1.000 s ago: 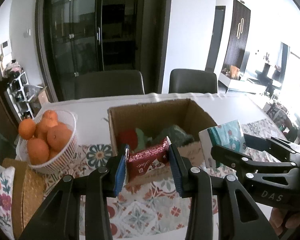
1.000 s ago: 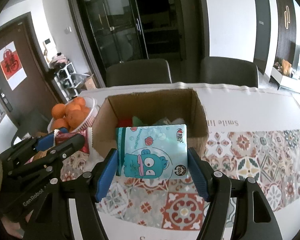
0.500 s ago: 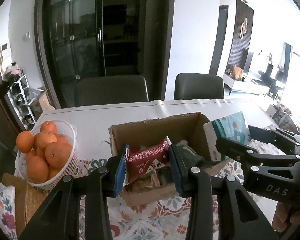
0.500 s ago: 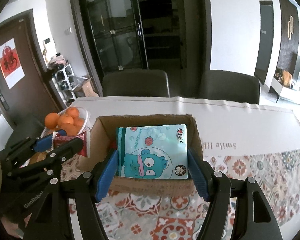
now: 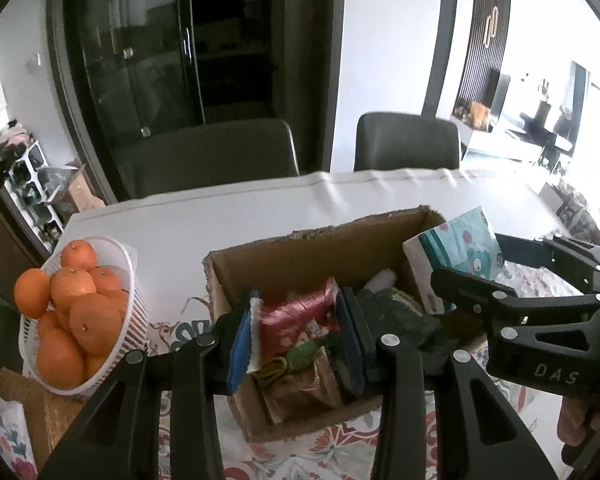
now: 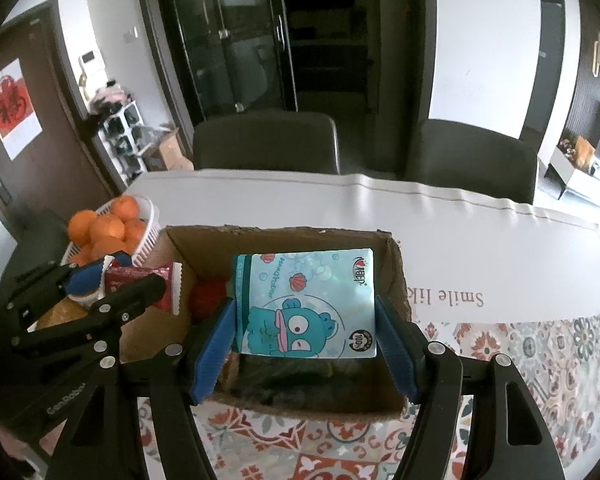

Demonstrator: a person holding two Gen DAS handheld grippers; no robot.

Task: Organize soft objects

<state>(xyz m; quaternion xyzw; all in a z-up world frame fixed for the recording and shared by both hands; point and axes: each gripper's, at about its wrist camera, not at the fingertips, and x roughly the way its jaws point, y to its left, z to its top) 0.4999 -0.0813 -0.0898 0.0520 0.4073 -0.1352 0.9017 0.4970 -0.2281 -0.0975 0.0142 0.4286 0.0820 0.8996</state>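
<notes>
Left gripper (image 5: 296, 336): pinched on a red snack packet (image 5: 296, 316), which is held above the open cardboard box (image 5: 312, 248); in the right wrist view it is seen at 9 o'clock of the box.
Right gripper (image 6: 306, 344): closed on a teal tissue pack (image 6: 306, 304) printed with a cartoon fish; both blue pads are pressed to the pack's sides, and the pack is held upright over the box interior.
Cardboard box: set on the table (image 6: 460, 224), flaps open; a red soft item (image 6: 208, 296) and dark green fabric (image 5: 392, 316) are seen inside, other contents too dim to be told.
Tissue pack, left wrist view: seen at 3 o'clock of the box, over its right wall (image 5: 460, 248).
Basket of oranges (image 5: 76, 312): a white slatted basket, placed at 9 o'clock of the box, apart from it.
Table covering: a white cloth at the far side, a patterned tile-print mat (image 6: 540, 360) under the box's near edge.
Chairs: two dark chairs (image 6: 268, 144) are stood at 12 o'clock, behind the table.
</notes>
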